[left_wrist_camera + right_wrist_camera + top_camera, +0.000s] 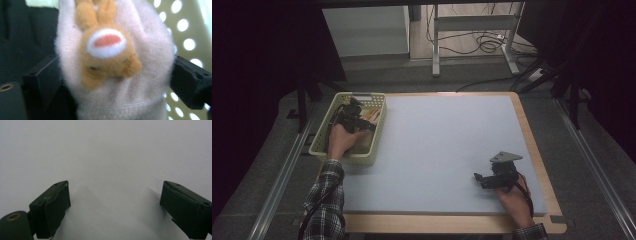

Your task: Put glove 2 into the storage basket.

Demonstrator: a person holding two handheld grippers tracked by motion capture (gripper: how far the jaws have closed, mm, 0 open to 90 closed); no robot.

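A fluffy pale pink mitten (140, 82) with an orange rabbit face (107, 57) sewn on it lies in the pale green perforated basket (324, 131) at the table's left edge. My left gripper (358, 119) reaches down into that basket. In the left gripper view my left gripper (116, 75) stands open, with one jaw on each side of the mitten and the fabric touching both. At the front right of the blue-grey mat (437, 145), my right gripper (482, 179) is held low. Its jaws are spread wide with nothing between them, as the right gripper view (115, 202) shows.
The basket wall (190, 30) with its round holes stands close behind the mitten. Something orange and pale (371, 115) shows inside the basket. A wooden rim (532, 145) borders the mat. Metal rails (282, 170) run along both sides of the table.
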